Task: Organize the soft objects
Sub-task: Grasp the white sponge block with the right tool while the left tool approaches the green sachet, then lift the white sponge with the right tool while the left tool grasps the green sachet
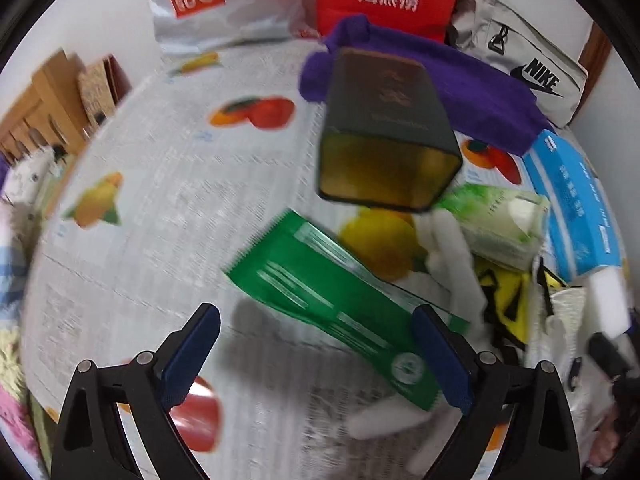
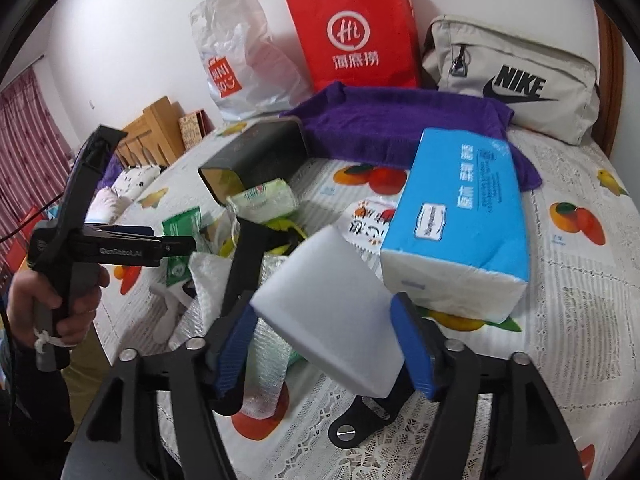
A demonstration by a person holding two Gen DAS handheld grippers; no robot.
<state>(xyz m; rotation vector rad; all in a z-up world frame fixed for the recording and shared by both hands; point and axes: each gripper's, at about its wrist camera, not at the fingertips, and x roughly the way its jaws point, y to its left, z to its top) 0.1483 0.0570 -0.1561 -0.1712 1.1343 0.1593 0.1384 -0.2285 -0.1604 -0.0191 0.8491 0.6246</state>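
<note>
My left gripper (image 1: 316, 314) hangs open over a flat green packet (image 1: 332, 296) lying on the fruit-print tablecloth (image 1: 160, 208); its right finger overlaps the packet, pressing nothing. My right gripper (image 2: 325, 306) is shut on a white sponge block (image 2: 332, 312), held above the table. A purple towel (image 2: 400, 128) lies at the back. In front of it sit a blue tissue pack (image 2: 460, 216), a green-white tissue pack (image 2: 264, 200) and a dark tin box (image 2: 256, 156) on its side. The sponge (image 1: 608, 304) also shows at the right edge of the left wrist view.
A red paper bag (image 2: 356, 32), a Miniso plastic bag (image 2: 240, 56) and a grey Nike bag (image 2: 516, 76) stand along the wall. White foam sticks (image 1: 452, 248), a yellow-black item (image 1: 504, 300) and bubble wrap (image 2: 216, 280) clutter the middle. A wooden rack (image 2: 156, 128) stands left. A hand (image 2: 60, 300) grips the left tool.
</note>
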